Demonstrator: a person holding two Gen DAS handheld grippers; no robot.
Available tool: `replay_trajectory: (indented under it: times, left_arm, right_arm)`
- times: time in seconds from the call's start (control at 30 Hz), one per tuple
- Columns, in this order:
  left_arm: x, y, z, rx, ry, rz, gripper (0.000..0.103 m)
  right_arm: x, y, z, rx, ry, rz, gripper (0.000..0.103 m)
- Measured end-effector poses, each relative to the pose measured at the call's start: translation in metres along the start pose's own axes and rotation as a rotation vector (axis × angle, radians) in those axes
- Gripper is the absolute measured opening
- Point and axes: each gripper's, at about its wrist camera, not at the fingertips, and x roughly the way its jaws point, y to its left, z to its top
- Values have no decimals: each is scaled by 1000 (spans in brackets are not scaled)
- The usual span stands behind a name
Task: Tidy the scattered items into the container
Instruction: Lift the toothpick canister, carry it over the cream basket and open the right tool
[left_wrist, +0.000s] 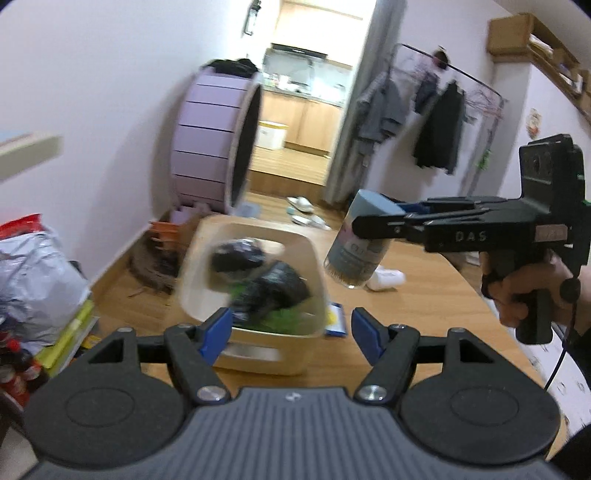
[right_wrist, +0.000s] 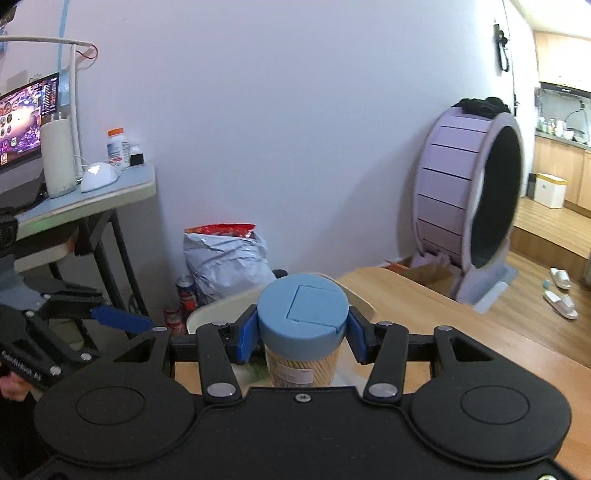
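Between the right tongs, a clear cylindrical jar of wooden sticks with a blue lid is gripped at the lid, above the wooden worktop. The left tongs stand wide and empty; ahead of them sits the cream plastic container. Risk: a lid-only grip may let the jar slip. Container contents are blurred; a white object beyond the jar is unidentifiable.

"DAS" stands on the right gripper (white letters).
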Motion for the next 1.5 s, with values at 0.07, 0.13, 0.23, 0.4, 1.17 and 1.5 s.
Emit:
replay_trajectory:
  times: [0.07, 0.13, 0.23, 0.4, 1.17, 1.5]
  left_arm:
    - [-4, 8, 2, -3, -11, 53, 70]
    - [-6, 14, 3, -1, -17, 98, 70]
    - [-9, 20, 5, 15, -34, 132, 71]
    - [-5, 28, 6, 11, -44, 153, 71]
    - [9, 34, 3, -20, -19, 139, 71]
    - [16, 7, 1, 17, -5, 61, 71]
  right_arm:
    - [16, 6, 4, -4, 7, 12, 49]
    - [31, 11, 8, -8, 15, 24, 49]
    - [50, 17, 11, 4, 18, 44, 49]
    - [78, 22, 16, 9, 32, 68, 49]
    - [121, 37, 4, -40, 89, 19, 72]
    - [35, 7, -10, -2, 62, -92, 79]
